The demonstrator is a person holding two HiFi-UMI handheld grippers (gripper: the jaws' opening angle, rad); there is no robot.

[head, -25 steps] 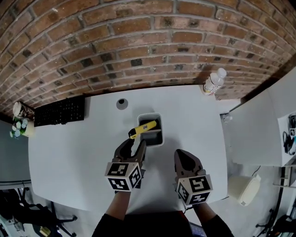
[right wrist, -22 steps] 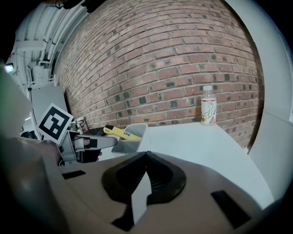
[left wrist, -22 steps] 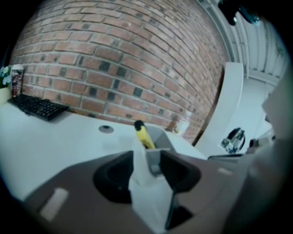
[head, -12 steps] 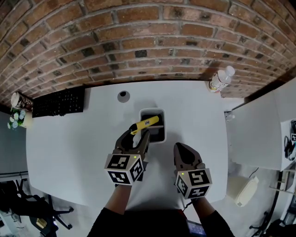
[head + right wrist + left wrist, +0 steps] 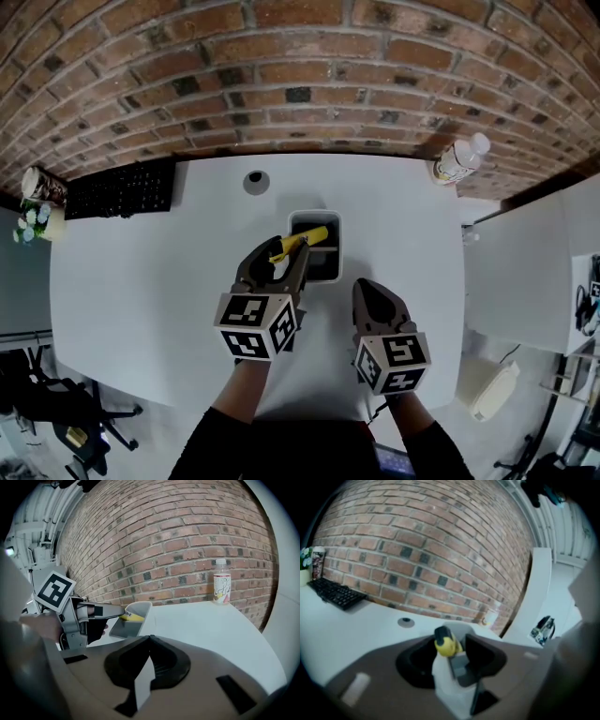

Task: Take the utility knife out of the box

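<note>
1. Now, starting at the left: our left gripper [image 5: 278,256] is over the white table [image 5: 141,281], aimed at the near left corner of the grey box [image 5: 316,217]. Its jaws have just been opening and now stand wide apart.

2. Between those jaws sits the near end of the utility knife [image 5: 447,644]. In the left gripper view we see it almost end-on, a dark cap over a yellow body. We judge that the pads are not yet pressing on it, so it is framed rather than gripped.

3. The knife is still in the box. Its long axis runs from the raised near end, propped over the box's rim, up and to the right into the box. That puts it nearly in line with the way the left gripper points. A close here would likely catch only the end, so going slightly further along the handle first seems wise.

4. Further right, our right gripper [image 5: 150,637] has its jaws together and holds nothing. It is beside the box and further from the knife, so the left hand is the nearer one.
</note>
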